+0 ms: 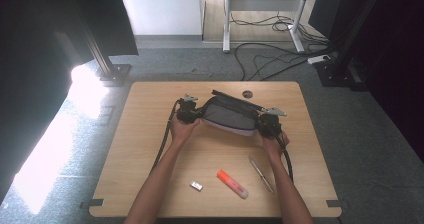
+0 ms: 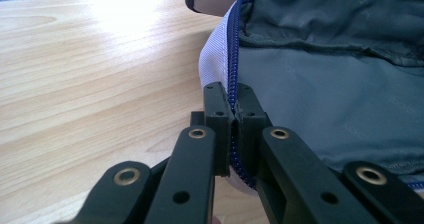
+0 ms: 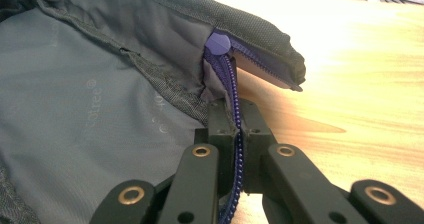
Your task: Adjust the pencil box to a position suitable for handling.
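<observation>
A grey fabric pouch (image 1: 227,115) with a blue-purple zipper hangs open between my two grippers over the middle of the wooden table (image 1: 150,134). My left gripper (image 1: 191,113) is shut on the pouch's left end; its jaws pinch the zipper edge (image 2: 233,109) beside the grey lining (image 2: 320,99). At the pouch's right end, my right gripper (image 1: 267,120) is shut on the purple zipper edge (image 3: 234,114), below a round purple zipper stop (image 3: 218,43). The grey inner lining (image 3: 90,114) spreads to the left of those jaws.
Near the table's front edge lie a small white eraser (image 1: 196,185), an orange highlighter (image 1: 231,183) and a silver pen (image 1: 261,174). A round cable hole (image 1: 247,93) is at the table's back. Cables (image 1: 270,59) and desk legs stand on the floor behind.
</observation>
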`<act>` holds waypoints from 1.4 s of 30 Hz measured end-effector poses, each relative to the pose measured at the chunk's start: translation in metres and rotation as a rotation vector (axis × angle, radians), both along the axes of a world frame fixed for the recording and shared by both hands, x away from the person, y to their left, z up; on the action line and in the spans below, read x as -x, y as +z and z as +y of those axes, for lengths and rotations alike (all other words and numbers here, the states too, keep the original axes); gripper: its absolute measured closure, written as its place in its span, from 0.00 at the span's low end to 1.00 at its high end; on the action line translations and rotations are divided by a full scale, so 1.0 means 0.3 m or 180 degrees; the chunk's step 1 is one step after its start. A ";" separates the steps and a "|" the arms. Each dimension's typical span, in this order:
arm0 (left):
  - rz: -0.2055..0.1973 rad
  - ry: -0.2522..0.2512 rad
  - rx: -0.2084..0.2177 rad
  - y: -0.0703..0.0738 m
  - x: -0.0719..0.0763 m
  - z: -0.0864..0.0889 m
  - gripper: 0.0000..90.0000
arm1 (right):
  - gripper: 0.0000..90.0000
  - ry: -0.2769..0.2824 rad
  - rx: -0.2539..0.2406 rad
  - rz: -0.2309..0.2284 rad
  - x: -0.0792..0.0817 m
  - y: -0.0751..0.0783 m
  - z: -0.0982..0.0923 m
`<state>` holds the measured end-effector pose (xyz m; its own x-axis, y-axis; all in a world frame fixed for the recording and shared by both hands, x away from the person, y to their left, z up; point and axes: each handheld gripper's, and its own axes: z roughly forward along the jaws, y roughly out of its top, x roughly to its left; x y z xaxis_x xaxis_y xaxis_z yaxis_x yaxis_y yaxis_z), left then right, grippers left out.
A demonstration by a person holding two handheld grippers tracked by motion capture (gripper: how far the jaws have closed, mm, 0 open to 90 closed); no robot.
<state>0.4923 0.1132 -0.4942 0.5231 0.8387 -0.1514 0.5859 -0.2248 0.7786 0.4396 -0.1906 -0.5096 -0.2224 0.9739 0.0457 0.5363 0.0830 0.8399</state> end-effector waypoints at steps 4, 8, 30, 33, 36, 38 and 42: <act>-0.0009 0.0002 0.0001 0.010 0.017 0.017 0.97 | 0.95 0.0046 -0.0022 -0.0024 0.003 0.004 0.005; -0.0026 0.0003 0.0023 0.013 0.033 0.030 0.97 | 0.96 0.0104 -0.0006 -0.0038 0.006 0.003 0.015; -0.0054 -0.0030 0.0132 0.013 0.106 0.078 0.97 | 0.95 0.0261 0.0031 -0.0119 0.007 0.025 0.040; -0.0056 -0.0035 0.0131 0.013 0.112 0.086 0.97 | 0.95 0.0296 0.0037 -0.0126 0.006 0.026 0.045; -0.0039 -0.0034 0.0184 0.012 0.125 0.101 0.97 | 0.95 0.0327 0.0046 -0.0145 0.006 0.027 0.053; -0.0044 -0.0035 0.0182 0.012 0.130 0.104 0.97 | 0.95 0.0326 0.0043 -0.0153 0.007 0.029 0.055; -0.0053 -0.0016 0.0217 0.011 0.144 0.113 0.97 | 0.95 0.0344 0.0044 -0.0180 0.011 0.032 0.065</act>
